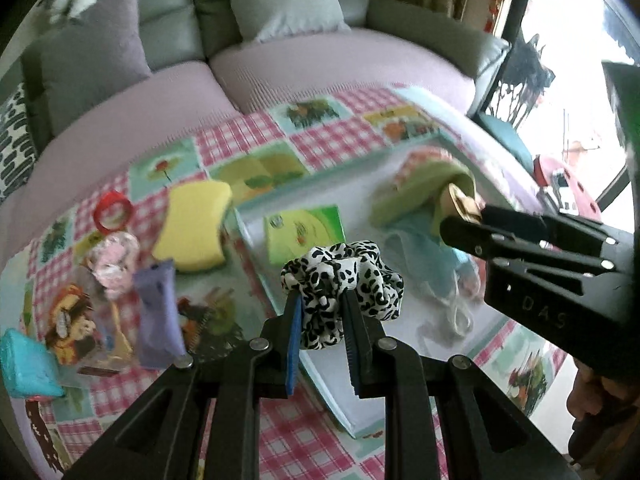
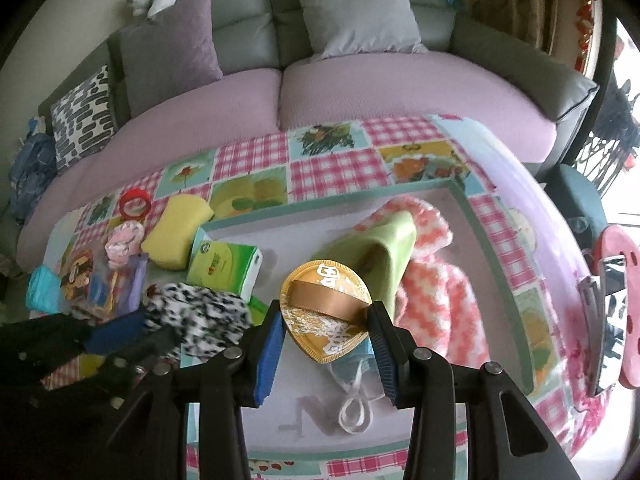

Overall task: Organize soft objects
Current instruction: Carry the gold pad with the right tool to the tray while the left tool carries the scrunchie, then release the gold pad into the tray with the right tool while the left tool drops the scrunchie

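My left gripper (image 1: 322, 312) is shut on a black-and-white spotted scrunchie (image 1: 344, 276), held above the left edge of a pale tray (image 1: 256, 228); it shows blurred in the right wrist view (image 2: 200, 312). My right gripper (image 2: 326, 328) is shut on a gold heart-shaped box (image 2: 326, 308) with a ribbon, held over the tray (image 2: 332, 200). In the tray lie a green tissue pack (image 2: 224, 264), a green cloth (image 2: 376, 252), a pink-and-white knit (image 2: 436, 280) and a blue face mask (image 1: 432, 256).
Left of the tray on the checked cloth (image 2: 332, 168) lie a yellow sponge (image 1: 192, 224), a red tape ring (image 1: 112, 212), a pink puff (image 1: 114, 260), a purple pouch (image 1: 156, 312) and a teal block (image 1: 28, 364). A sofa (image 2: 360, 80) with cushions stands behind.
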`<action>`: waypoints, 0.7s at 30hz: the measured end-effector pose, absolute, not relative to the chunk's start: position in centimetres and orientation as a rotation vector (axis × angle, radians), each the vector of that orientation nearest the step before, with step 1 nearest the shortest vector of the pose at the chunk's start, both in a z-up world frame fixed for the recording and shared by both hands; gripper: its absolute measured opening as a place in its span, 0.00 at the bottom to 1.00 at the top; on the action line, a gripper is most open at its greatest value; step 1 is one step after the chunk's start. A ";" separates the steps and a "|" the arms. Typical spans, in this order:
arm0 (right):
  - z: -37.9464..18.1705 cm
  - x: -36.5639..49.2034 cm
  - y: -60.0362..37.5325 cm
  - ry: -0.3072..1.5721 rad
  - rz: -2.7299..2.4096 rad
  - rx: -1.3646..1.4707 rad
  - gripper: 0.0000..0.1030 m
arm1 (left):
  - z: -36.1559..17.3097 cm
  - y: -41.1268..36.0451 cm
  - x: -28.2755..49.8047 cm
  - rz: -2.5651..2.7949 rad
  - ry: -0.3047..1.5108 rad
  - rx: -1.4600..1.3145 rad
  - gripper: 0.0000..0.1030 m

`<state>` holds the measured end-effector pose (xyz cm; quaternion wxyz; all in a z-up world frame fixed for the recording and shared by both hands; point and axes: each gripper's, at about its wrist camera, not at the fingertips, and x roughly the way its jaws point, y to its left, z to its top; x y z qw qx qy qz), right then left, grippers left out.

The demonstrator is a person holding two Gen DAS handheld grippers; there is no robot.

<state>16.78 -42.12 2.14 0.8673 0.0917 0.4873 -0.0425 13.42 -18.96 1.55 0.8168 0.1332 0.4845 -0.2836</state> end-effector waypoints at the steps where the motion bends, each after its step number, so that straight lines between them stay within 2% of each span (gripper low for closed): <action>1: 1.8 16.9 -42.0 1.032 -0.086 0.190 0.44 | 1.1 -19.2 13.4 -0.611 1.049 0.291 0.20; 21: -1.3 17.7 -42.1 1.130 -0.081 0.195 0.46 | -3.5 -22.3 12.8 -0.678 1.181 0.342 0.22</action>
